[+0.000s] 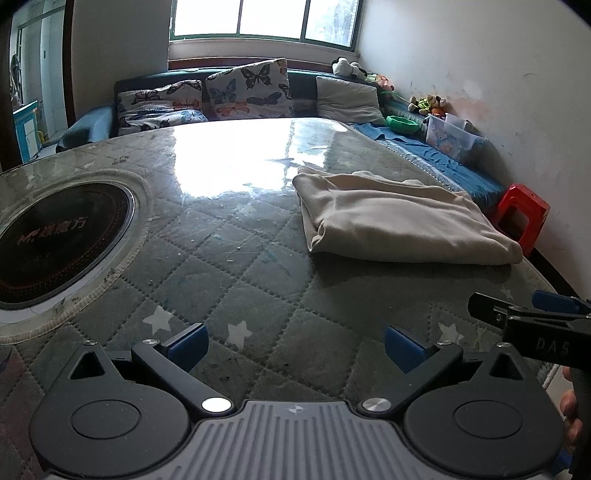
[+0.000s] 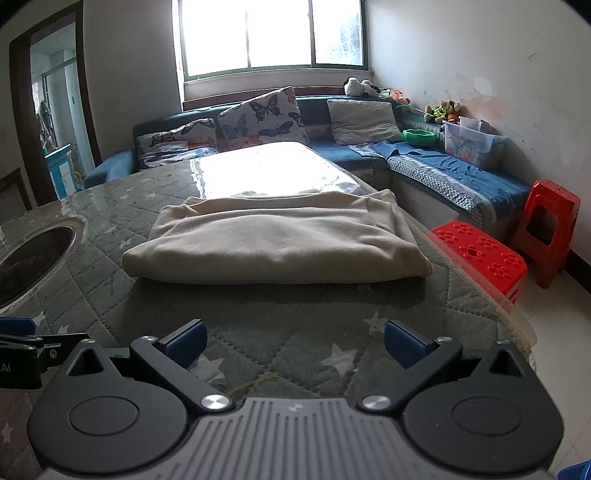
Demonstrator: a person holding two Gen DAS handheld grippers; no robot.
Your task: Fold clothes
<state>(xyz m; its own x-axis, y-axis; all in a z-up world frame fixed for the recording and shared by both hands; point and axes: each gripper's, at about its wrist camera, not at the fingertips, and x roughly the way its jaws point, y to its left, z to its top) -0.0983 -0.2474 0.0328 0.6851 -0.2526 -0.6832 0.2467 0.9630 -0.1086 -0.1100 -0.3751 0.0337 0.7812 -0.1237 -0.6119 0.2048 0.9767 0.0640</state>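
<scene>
Right wrist view, right gripper spread wide, level, short of folded garment

Bright window in the far wall, glare on the quilted table. Blue corner sofa below, with 2 butterfly cushions. Scuffed white wall at right, 2 red plastic stools on pale floor tiles.
</scene>
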